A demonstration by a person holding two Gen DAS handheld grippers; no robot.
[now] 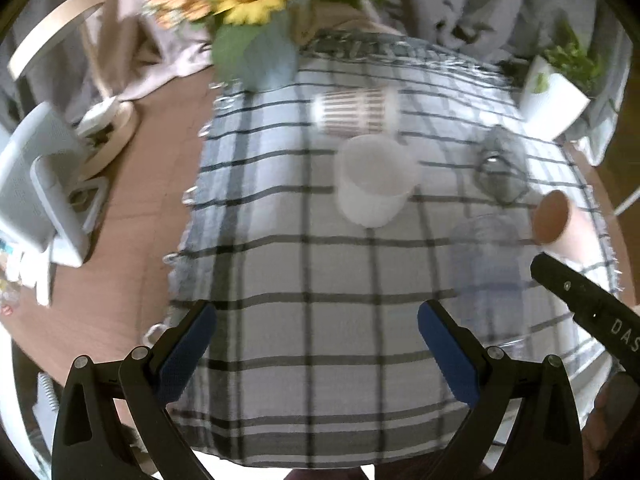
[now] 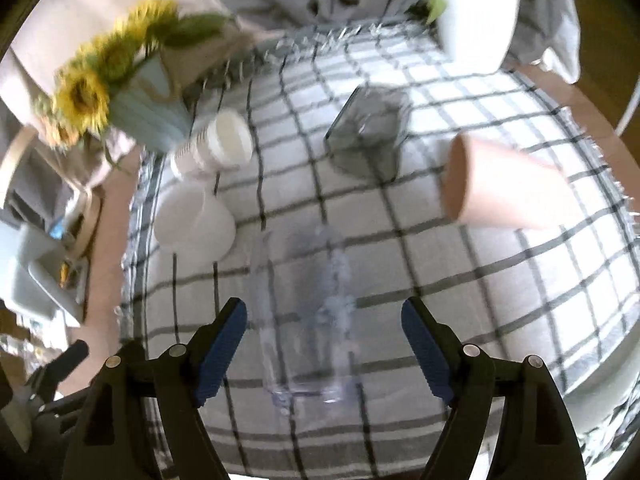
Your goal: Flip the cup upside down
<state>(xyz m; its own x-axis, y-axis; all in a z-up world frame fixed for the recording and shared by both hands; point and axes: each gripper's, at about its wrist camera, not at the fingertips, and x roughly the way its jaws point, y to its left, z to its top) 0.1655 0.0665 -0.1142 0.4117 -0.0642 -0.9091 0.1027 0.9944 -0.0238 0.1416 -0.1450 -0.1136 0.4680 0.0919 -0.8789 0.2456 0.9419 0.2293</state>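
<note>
Several cups lie or stand on a checked cloth (image 1: 280, 280). A clear glass (image 2: 308, 312) lies on its side between my right gripper's open fingers (image 2: 324, 344); it shows faintly in the left wrist view (image 1: 486, 256). A white mug (image 1: 374, 182) stands upright, also in the right wrist view (image 2: 196, 226). A striped cup (image 1: 354, 112) (image 2: 214, 146), a grey glass (image 1: 500, 168) (image 2: 368, 138) and a pink cup (image 1: 554, 220) (image 2: 508, 184) lie on their sides. My left gripper (image 1: 316, 344) is open and empty over the cloth's near part.
A sunflower vase (image 1: 264, 52) (image 2: 148, 116) stands at the back left of the table, a white plant pot (image 1: 554, 96) (image 2: 476, 24) at the back right. A fan and a wooden stand (image 1: 52, 40) are on the floor to the left. The right gripper's body (image 1: 592, 304) shows at the left view's right edge.
</note>
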